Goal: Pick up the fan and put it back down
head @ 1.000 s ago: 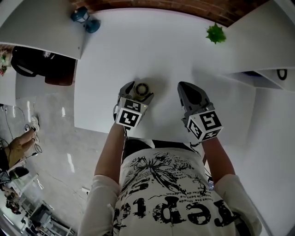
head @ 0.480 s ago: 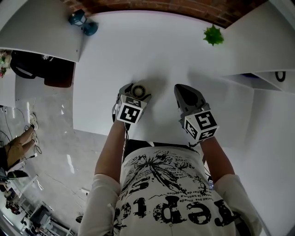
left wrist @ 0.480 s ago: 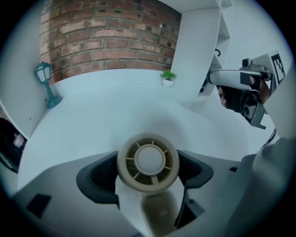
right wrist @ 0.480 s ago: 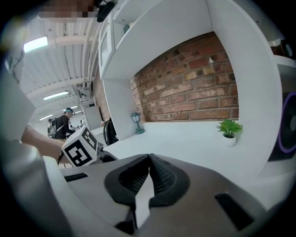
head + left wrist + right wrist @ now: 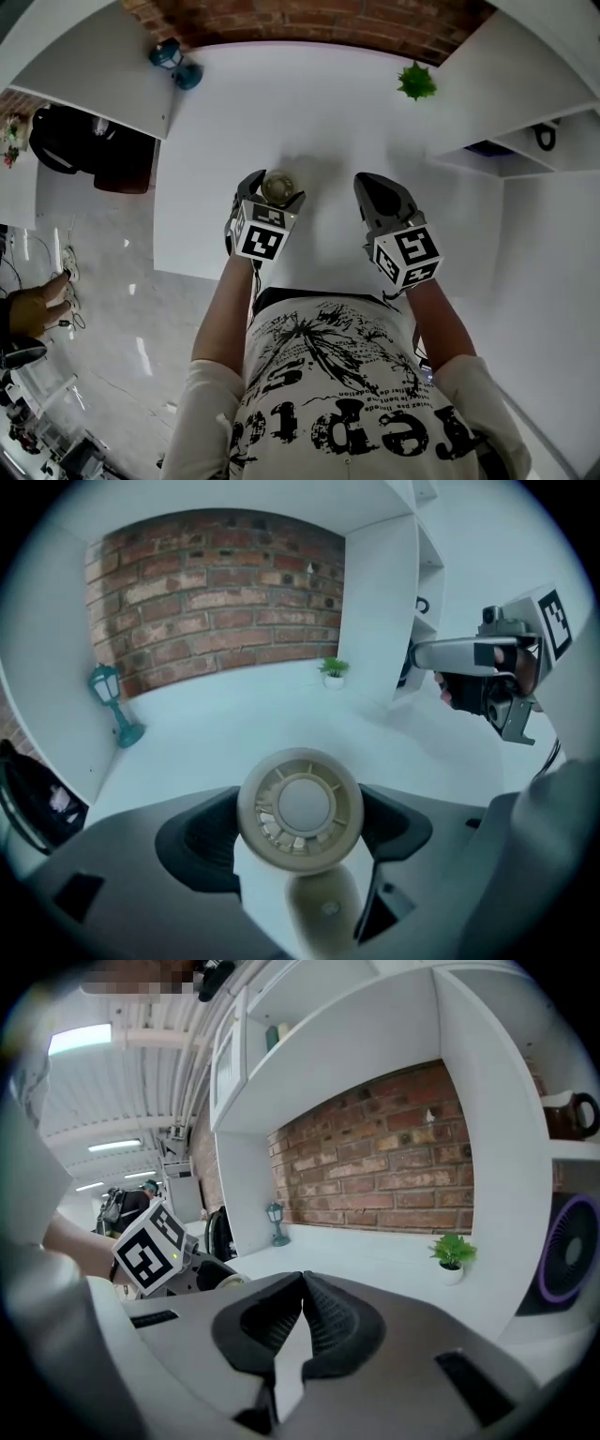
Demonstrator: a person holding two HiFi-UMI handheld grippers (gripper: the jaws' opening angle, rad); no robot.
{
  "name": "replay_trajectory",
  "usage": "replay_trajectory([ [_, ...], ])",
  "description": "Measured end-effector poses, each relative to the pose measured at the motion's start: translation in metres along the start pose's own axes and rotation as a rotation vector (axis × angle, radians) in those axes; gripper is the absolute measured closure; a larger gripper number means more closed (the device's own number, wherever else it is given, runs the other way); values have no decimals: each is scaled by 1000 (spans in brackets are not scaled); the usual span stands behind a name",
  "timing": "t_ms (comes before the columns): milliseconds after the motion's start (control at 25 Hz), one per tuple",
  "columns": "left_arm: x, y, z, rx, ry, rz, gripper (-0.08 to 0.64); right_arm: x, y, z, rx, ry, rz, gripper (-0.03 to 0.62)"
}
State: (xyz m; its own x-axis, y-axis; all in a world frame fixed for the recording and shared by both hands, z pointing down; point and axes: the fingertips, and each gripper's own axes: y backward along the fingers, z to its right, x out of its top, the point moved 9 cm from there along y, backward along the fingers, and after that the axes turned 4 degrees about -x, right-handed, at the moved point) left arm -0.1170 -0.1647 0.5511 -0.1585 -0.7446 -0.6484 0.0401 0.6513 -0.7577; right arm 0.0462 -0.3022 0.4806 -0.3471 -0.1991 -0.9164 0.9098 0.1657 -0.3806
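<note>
**A:** Where is the fan?

**B:** The small beige fan (image 5: pixel 300 808) is between the jaws of the left gripper (image 5: pixel 275 187), over the near middle of the white table (image 5: pixel 225 122). Its round grilled head faces the left gripper's camera, and its foot (image 5: pixel 323 907) shows just below the head.

**A:** Do the jaws have it?

**B:** Yes. The two dark pads press on the head's rim, one on the left and one on the right, so the head is clamped between them. I cannot tell whether the foot touches the table.

**A:** And the other gripper?

**B:** The right gripper (image 5: pixel 373 184) hovers to the right of the fan, apart from it. Its jaws are clenched tip to tip, with nothing between them.

**A:** What else is on the table?

**B:** A teal lamp (image 5: pixel 175 61) stands at the far left corner. A little green plant (image 5: pixel 415 82) in a white pot stands at the far right, beside the white shelf unit (image 5: pixel 487 84). Both are well apart from the fan. A brick wall (image 5: pixel 309 19) runs along the far edge.
</note>
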Motion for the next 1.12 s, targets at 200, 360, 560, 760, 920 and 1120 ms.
replay_trajectory([
  [200,24,54,3,-1,-50,165,186,27,24,-25,-33,39,56,577],
  [360,44,105,0,-12,-112,302,186,54,39,-50,-76,72,115,577],
  [560,52,165,-6,-89,-122,473,186,82,59,-83,-141,98,187,577],
  [760,60,231,-21,-95,-159,615,186,113,74,-120,-211,139,271,577],
  [920,62,281,-32,-86,-185,736,186,132,82,-147,-231,177,317,577],
  [1120,62,323,-46,-70,-228,913,186,151,89,-161,-259,187,364,577],
])
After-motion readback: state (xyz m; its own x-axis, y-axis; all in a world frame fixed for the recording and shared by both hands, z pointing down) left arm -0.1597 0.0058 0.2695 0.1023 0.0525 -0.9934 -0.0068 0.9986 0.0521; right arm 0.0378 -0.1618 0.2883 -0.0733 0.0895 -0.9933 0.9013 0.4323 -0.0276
